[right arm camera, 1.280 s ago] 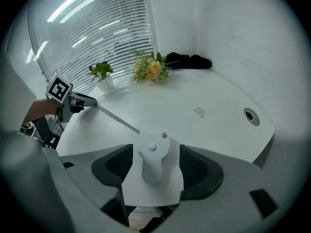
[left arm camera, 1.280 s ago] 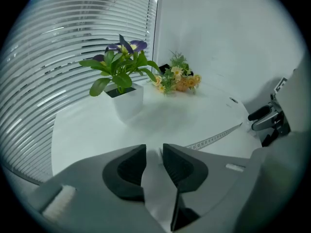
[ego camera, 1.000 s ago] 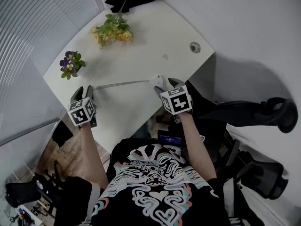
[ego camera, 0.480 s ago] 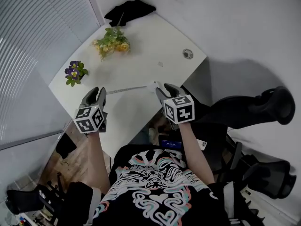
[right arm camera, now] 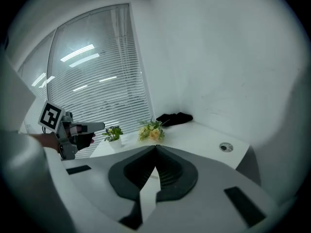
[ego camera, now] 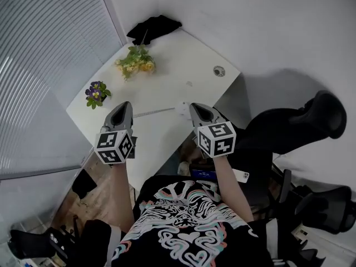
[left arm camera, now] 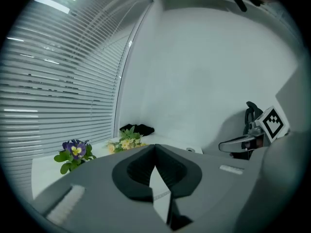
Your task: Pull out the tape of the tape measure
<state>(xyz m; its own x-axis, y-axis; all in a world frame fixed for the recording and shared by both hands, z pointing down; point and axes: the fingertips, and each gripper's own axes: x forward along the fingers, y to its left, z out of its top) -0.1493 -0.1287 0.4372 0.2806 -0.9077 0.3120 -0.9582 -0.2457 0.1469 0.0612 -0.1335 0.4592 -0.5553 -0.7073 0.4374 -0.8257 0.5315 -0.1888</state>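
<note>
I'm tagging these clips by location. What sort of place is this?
Probably an office: a white desk with a cable grommet, slatted window blinds along the left, and a black office chair at the lower right.

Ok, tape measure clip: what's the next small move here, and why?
Probably just draw both hands back and finish. The tape already lies pulled out across the table from its case. The left hand-held gripper and right hand-held gripper have just closed with nothing between their jaws, and both are raised clear of the tabletop.
</note>
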